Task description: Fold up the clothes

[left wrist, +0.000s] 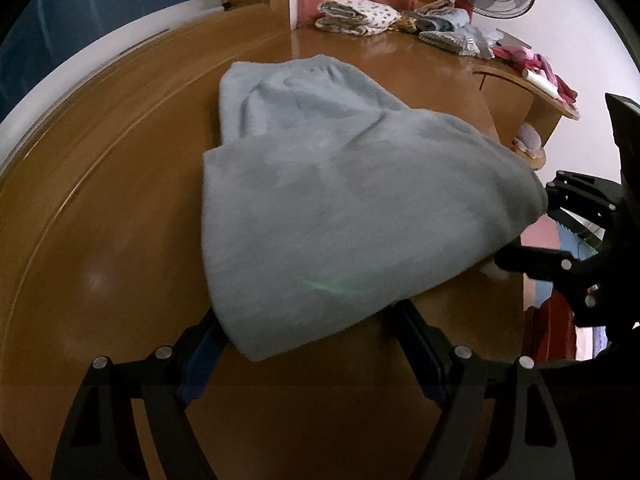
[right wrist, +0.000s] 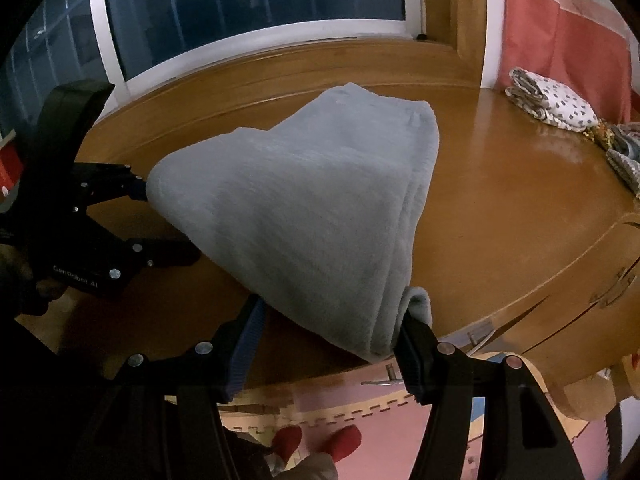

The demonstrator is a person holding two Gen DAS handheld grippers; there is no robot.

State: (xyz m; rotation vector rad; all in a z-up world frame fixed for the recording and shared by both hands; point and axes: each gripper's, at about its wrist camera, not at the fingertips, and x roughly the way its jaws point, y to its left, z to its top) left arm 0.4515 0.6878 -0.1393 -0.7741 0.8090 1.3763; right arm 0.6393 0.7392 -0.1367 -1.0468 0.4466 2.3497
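Both tongs, left (left wrist: 308, 344) and right (right wrist: 328, 340), each clamp a near corner of the thick grey garment (left wrist: 332, 200) (jaws wide round bunched layers), its far end resting on the bench (left wrist: 120, 200). Mid-fold, I judge; next, carry the held edge across and let go

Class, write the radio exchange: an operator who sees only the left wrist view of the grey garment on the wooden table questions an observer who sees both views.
Operator: How does the grey garment look at the right gripper?
Observer: In the right wrist view its edge is stacked in several layers, and a flap bulges over the finger on the picture's right.
Operator: What is below the table's near edge?
Observer: The person's feet in red socks, on a puzzle mat.
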